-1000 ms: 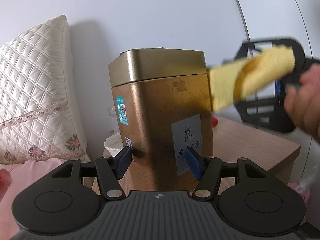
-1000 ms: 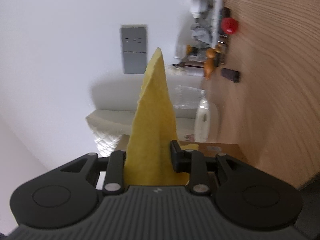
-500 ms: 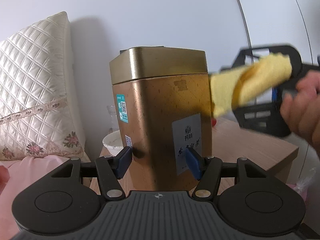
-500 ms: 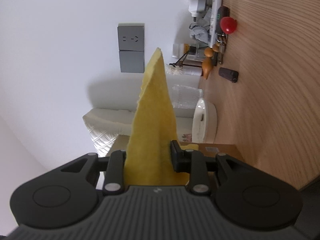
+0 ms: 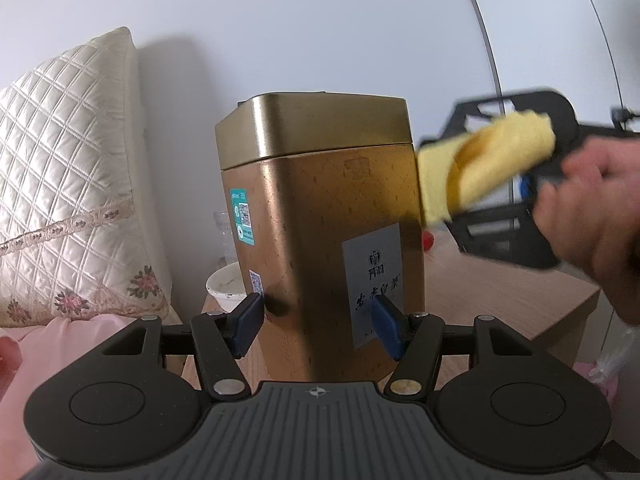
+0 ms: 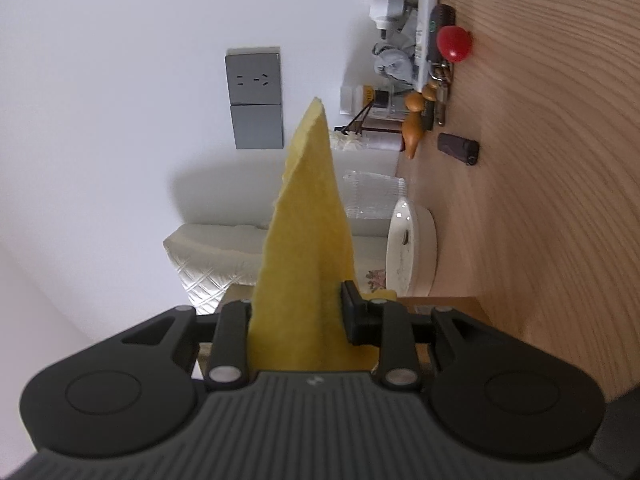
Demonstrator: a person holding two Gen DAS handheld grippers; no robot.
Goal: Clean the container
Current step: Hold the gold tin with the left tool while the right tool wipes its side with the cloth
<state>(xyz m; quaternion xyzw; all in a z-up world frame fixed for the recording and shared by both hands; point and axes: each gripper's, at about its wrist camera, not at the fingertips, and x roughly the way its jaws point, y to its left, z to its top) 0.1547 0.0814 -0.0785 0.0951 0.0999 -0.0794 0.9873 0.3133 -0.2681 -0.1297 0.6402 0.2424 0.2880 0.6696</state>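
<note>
Left tool [image 5: 318, 318] clamps gold tin [image 5: 320, 216] | right tool [image 6: 298, 312] pinches yellow cloth [image 6: 308, 248] | wooden table [image 6: 540, 200], white wall [image 5: 320, 20]

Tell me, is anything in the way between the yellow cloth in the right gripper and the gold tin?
Nothing visible. In the left wrist view the yellow cloth, clamped in the right gripper, already reaches the upper right edge of the gold tin, which the left gripper holds near its base.

You have open wall above the gold tin [image 5: 320, 208], but the quilted pillow [image 5: 68, 184] crowds its left and the bowl [image 5: 228, 286] and glass [image 5: 225, 236] block behind it, lower left.
</note>
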